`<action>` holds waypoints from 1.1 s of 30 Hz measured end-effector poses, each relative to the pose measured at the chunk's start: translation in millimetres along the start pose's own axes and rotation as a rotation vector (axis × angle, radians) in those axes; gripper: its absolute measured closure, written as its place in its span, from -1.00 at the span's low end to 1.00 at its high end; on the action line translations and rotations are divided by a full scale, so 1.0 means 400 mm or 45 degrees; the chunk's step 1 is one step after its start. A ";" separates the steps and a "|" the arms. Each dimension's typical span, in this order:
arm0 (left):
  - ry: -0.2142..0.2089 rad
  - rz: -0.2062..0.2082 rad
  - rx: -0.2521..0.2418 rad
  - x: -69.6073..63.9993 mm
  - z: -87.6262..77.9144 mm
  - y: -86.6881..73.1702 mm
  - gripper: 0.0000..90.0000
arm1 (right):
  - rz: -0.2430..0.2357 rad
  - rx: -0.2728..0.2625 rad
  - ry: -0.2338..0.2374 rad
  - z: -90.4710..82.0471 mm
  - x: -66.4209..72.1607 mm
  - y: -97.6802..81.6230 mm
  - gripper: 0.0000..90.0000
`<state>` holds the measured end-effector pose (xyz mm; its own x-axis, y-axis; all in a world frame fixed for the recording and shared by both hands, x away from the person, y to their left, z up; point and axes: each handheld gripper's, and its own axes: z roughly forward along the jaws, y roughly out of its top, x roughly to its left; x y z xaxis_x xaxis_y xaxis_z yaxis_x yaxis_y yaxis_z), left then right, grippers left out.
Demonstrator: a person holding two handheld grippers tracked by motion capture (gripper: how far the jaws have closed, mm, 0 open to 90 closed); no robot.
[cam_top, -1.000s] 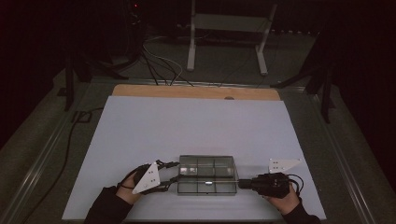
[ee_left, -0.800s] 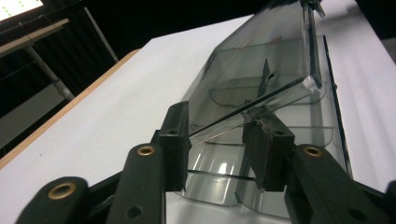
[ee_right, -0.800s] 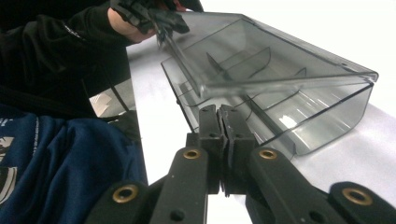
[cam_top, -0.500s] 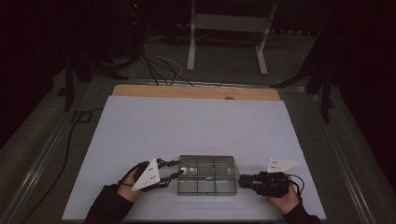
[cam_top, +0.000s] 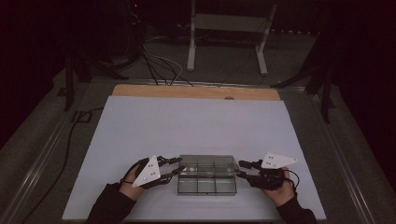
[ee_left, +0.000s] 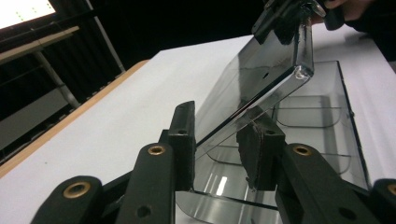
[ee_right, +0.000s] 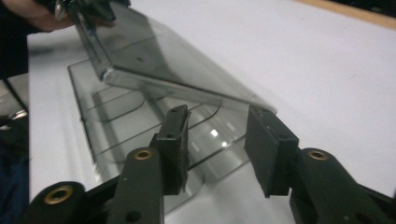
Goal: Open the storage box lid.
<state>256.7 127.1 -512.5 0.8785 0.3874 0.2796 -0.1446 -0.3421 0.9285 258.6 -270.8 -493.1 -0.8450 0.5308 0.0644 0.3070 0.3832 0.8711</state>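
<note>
White tabletop (cam_top: 196,121) is carrying a clear box (cam_top: 208,175); left gripper (ee_left: 219,149) is pinching its raised lid (ee_left: 261,70), right gripper (ee_right: 215,140) is gaping, releasing. Keep lifting evenly.

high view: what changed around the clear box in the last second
The right gripper has just been opening and has drawn slightly off the clear box's right end; its pads no longer press the lid. The left gripper has been closing on the raised lid's corner at the left end. The box itself stayed where it was on the white table.
</note>
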 end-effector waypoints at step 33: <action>0.099 -0.128 -0.053 0.041 0.028 0.018 0.71 | 0.084 -0.082 -0.122 0.039 -0.023 0.045 0.63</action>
<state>275.1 121.5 -504.0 0.8519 0.4834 0.2012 -0.0777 -0.2633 0.9616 278.7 -257.0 -485.6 -0.7772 0.6243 0.0786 0.3293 0.2971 0.8963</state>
